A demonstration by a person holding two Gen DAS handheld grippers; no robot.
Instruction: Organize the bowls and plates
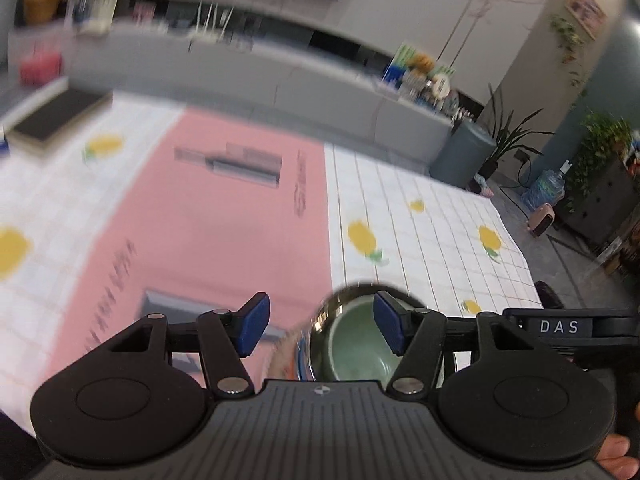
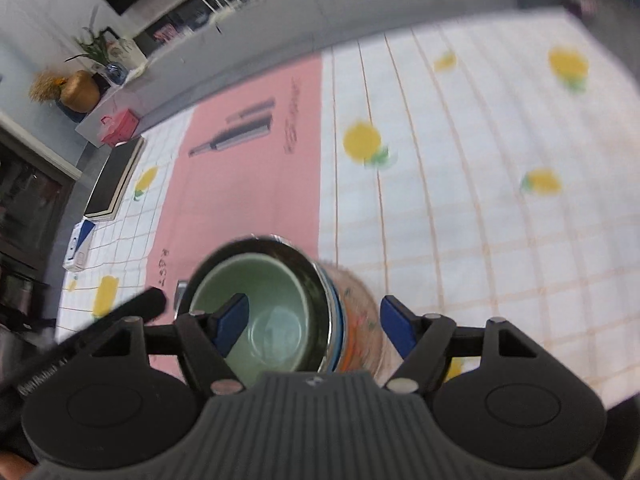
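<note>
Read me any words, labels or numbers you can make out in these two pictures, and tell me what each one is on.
"DAS": white letters on the black body of the right gripper, seen in the left wrist view.
Printed lines on the pink mat: too blurred to read.
White lettering on the black left gripper at the left edge of the right wrist view: too blurred to read.
Framed sign on the wall: too small to read.

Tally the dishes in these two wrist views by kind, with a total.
Pale green ceramic bowl: 1, nested inside
Shiny metal bowl with patterned outside: 1
Plates: 0 visible
Total: 2
</note>
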